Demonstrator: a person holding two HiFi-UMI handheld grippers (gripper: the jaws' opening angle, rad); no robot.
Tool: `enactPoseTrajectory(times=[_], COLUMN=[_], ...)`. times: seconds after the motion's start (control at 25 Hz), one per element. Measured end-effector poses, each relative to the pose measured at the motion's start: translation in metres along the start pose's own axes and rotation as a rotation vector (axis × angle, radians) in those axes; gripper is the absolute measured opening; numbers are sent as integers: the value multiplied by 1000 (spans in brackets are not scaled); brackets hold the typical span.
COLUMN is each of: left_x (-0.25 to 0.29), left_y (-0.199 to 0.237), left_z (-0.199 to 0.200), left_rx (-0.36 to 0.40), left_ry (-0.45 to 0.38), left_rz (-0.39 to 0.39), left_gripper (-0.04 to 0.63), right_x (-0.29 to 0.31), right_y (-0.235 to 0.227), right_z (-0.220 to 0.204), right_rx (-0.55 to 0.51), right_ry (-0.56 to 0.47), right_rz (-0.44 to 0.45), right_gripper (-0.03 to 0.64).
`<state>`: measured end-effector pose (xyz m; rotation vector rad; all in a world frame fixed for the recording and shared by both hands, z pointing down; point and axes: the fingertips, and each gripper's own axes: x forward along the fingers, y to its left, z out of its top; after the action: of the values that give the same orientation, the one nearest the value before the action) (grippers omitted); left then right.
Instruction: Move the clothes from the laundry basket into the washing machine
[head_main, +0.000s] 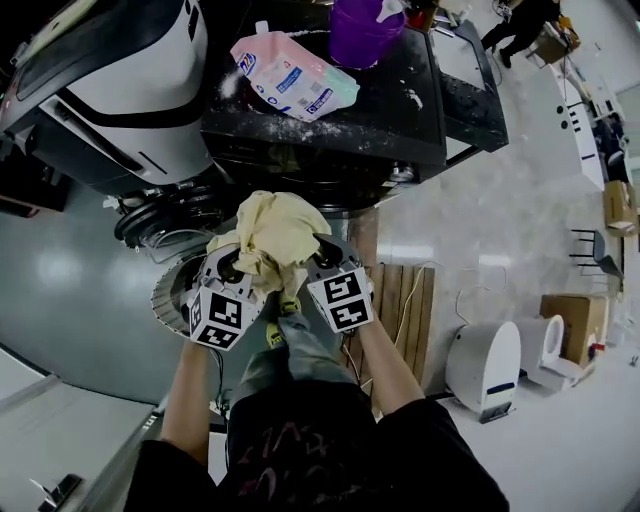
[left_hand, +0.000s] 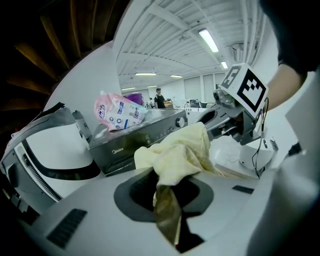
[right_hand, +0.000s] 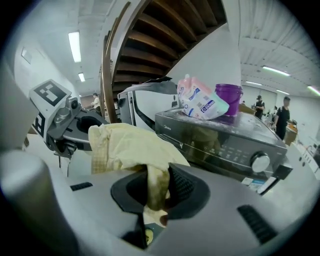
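A person, seen from above, holds a two-jaw gripper in each hand at chest height. The left gripper (head_main: 232, 264) and right gripper (head_main: 318, 262) are side by side, and both are clamped on the same pale yellow garment (head_main: 275, 228). It billows up between them in a loose bundle.

Each gripper view shows a twisted fold of the fabric pinched tight between the jaws, with a short tail hanging below. The garment is in the air, above and just beside the round slatted laundry basket (head_main: 166, 292). It is in front of the black washing machine (head_main: 400, 120). A pink detergent pouch (head_main: 290, 75) and a purple bottle (head_main: 362, 30) sit on the machine's top. The drum opening cannot be clearly made out.

The garment looks light, soft and limp, so it should sag and trail wherever it is unsupported. It does not look slippery or fragile. Gathered folds near the middle seem the best places to grip. Loose edges would probably catch on the machine's door rim.
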<state>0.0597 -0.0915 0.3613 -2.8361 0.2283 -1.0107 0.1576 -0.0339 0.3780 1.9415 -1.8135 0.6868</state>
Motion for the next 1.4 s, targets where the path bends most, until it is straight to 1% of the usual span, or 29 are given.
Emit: enactPoseTrajectory(times=[0.12, 0.24, 0.4, 0.56, 0.76, 0.96, 1.16, 1.28, 1.4], left_x=[8, 17, 32, 58, 103, 151, 197, 219, 239], left_y=[-11, -25, -34, -33, -32, -30, -37, -35, -31], left_z=[13, 22, 30, 38, 39, 27, -1, -20, -35], left_rx=[34, 52, 70, 79, 73, 45, 16, -3, -24], left_ry=[-38, -63, -85, -98, -91, -79, -72, -79, -104], left_rz=[-30, -65, -103, -122, -123, -114, -107, -85, -54], left_gripper=[71, 71, 71, 71, 71, 71, 71, 71, 71], right_x=[-14, -27, -32, -25, -1, 31, 65, 89, 110], right_y=[-13, -25, -43, -67, -102, -131, -152, -157, -163], right_z=[-8, -18, -24, -28, -43, -67, -104, -123, -138], right_rx=[29, 62, 67, 91, 159, 205, 232, 263, 274], right_ry=[-8, -9, -13, -24, -29, -32, -32, -43, -66], right_rz=[-49, -90, -125, -150, -163, -152, -137, -133, -138], right_gripper=[57, 57, 56, 57, 57, 57, 57, 57, 57])
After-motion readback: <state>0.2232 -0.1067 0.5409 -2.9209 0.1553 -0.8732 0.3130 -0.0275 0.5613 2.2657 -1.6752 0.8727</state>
